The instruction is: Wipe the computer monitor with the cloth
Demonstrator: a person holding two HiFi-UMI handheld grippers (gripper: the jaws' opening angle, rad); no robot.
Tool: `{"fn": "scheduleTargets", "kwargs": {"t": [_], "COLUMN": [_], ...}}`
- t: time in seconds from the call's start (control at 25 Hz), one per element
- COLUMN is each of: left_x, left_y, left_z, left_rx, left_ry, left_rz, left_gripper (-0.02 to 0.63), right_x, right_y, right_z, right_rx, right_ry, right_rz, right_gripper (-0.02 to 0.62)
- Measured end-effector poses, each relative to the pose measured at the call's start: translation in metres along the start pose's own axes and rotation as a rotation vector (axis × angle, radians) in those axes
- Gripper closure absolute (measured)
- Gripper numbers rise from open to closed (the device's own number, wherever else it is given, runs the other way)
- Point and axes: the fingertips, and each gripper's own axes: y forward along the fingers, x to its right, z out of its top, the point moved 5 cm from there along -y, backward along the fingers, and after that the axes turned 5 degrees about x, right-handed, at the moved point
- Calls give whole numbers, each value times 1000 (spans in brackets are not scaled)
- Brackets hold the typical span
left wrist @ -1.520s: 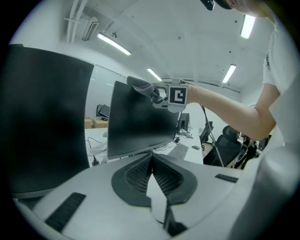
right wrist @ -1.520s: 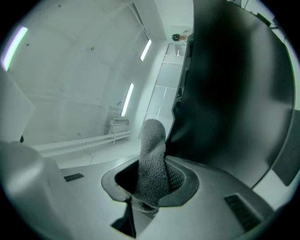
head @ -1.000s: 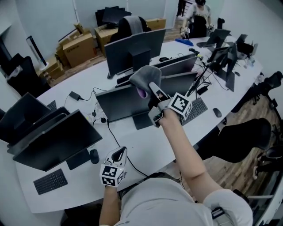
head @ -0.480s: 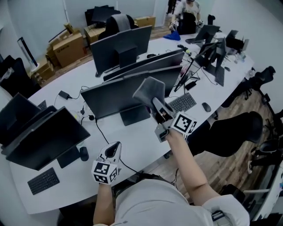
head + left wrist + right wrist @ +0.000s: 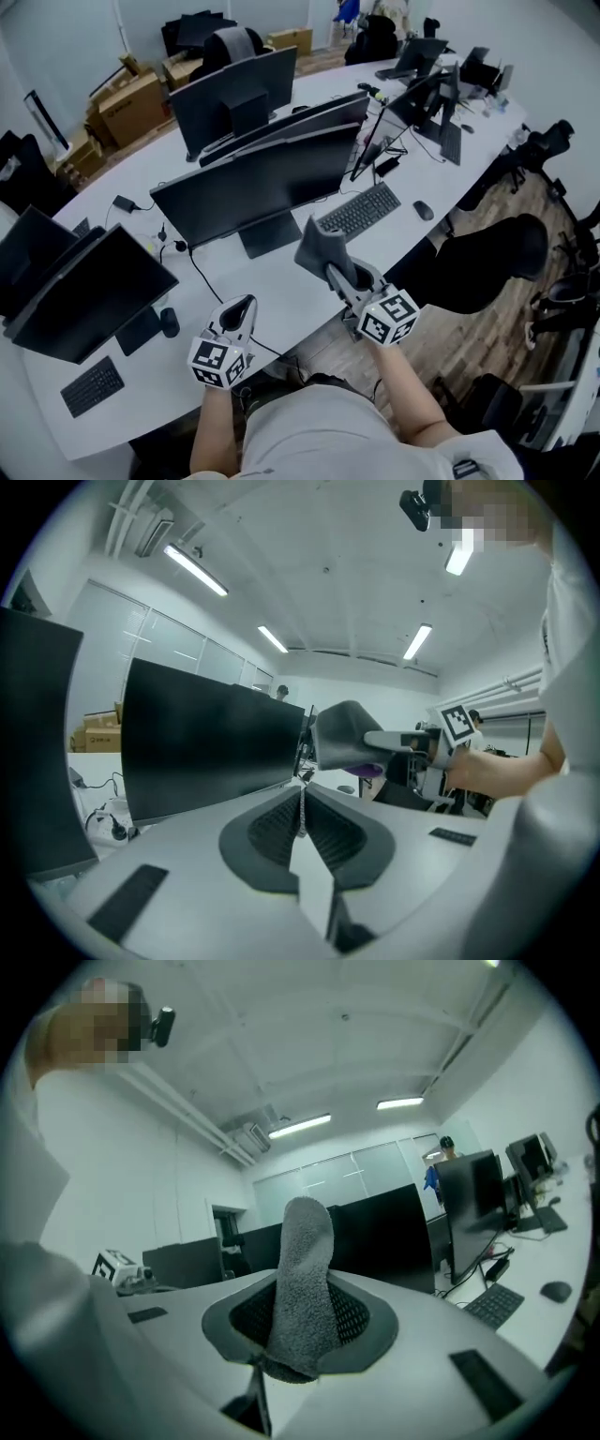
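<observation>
Print on the cardboard boxes (image 5: 131, 98) behind the monitor (image 5: 253, 178) is too small to read; the clear markings are the black-and-white squares on each gripper's cube. Right of the monitor's stand, a keyboard (image 5: 359, 210) and a mouse (image 5: 424, 210) lie on the white desk (image 5: 281, 291), and a black cable (image 5: 200, 279) runs from the stand toward the person. The right gripper (image 5: 331, 266) is clamped on the grey cloth (image 5: 317, 246), held upright in front of the monitor and clear of its screen; the left gripper (image 5: 244, 307), jaws pressed together on nothing, hovers before the monitor's left half.
</observation>
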Motion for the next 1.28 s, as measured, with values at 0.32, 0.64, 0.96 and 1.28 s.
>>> {"fn": "scheduleTargets", "kwargs": {"t": [0.32,0.64,0.96,1.28], "left_x": [38,73,94,97], "left_y": [15,18,7,-7], "left_z": [-5,-13,-19,-23], "left_rx": [-20,-44,-55,-52], "left_ry": [37,60,80,64], "left_rz": [-104,-175,-194,-173], "left_gripper": [604,591,561,559], "right_x": [-17,-32,-41,-43], "right_y": [-69,-108,-126,-144], "right_z": [-29,-47,-60,-59], "right_rx": [-92,-123,-136,-135], "right_ry": [-182,-258,-254,-250], "right_rz": [-89,-137,-150,-161], "right_gripper": [499,497,500,500]}}
